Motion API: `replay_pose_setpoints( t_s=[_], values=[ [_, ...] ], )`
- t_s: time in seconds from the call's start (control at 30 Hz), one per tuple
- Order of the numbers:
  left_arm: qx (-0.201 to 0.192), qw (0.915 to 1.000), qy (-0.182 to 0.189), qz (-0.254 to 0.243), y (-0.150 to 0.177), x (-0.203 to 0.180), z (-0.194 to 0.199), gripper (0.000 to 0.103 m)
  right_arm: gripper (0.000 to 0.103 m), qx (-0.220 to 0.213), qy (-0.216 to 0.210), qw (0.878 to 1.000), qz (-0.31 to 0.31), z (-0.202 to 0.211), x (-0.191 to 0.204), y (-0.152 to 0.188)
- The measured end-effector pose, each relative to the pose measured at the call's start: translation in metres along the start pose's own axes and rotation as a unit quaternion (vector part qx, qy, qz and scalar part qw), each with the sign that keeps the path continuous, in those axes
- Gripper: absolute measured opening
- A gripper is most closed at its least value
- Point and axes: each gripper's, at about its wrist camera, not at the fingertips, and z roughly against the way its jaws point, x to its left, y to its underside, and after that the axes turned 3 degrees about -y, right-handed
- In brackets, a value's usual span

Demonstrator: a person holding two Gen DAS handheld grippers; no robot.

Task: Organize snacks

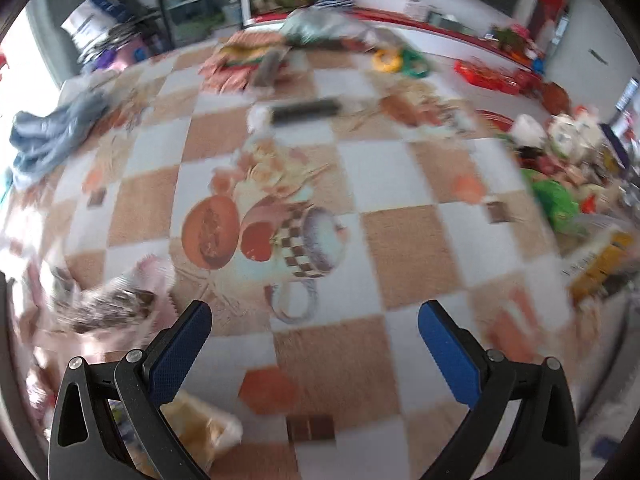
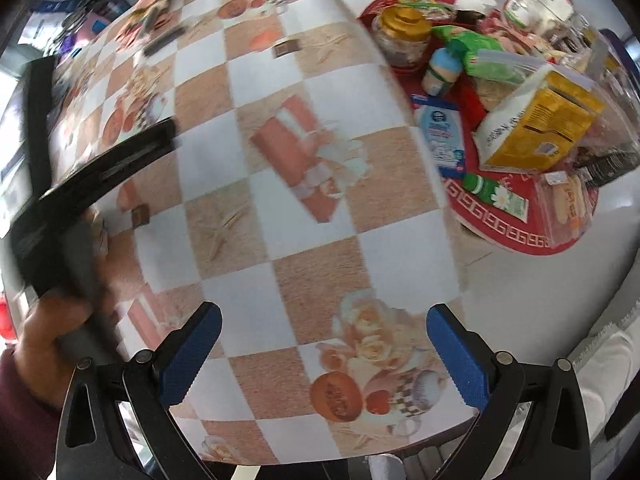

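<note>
A round red tray (image 2: 508, 232) at the right of the table is heaped with snacks: a yellow-and-white carton (image 2: 536, 124), a green bag (image 2: 480, 54), a gold-lidded jar (image 2: 404, 34), a blue-and-white packet (image 2: 442, 136) and a wrapped biscuit pack (image 2: 566, 204). My right gripper (image 2: 324, 354) hangs open and empty over the checked tablecloth (image 2: 304, 208), left of the tray. My left gripper (image 1: 314, 346) is open too, with nothing between its blue pads (image 1: 182, 354). A pink-and-brown snack bag (image 1: 100, 308) lies just left of it, and a clear yellowish bag (image 1: 200, 428) sits below its left finger.
The left gripper's black frame and the hand holding it (image 2: 48, 320) fill the left side of the right wrist view. A dark remote-like bar (image 1: 306, 110), a blue cloth (image 1: 52, 136), tape rolls (image 1: 386, 60) and red boxes (image 1: 486, 76) lie farther back. The table's near edge (image 2: 360, 450) runs just under the right gripper.
</note>
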Motion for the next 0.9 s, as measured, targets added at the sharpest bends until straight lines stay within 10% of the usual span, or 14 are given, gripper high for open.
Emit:
replay_pose_setpoints(
  t_s=[0.27, 0.9],
  values=[
    [0.020, 0.9974, 0.018, -0.067, -0.003, 0.033, 0.094, 0.103, 0.103, 0.048, -0.017, 0.999, -0.007, 0.009, 0.034, -0.004],
    [0.156, 0.9858, -0.021, 0.059, 0.073, 0.230, 0.122, 0.103, 0.103, 0.033, -0.055, 0.992, 0.107, 0.012, 0.199, 0.008]
  ],
)
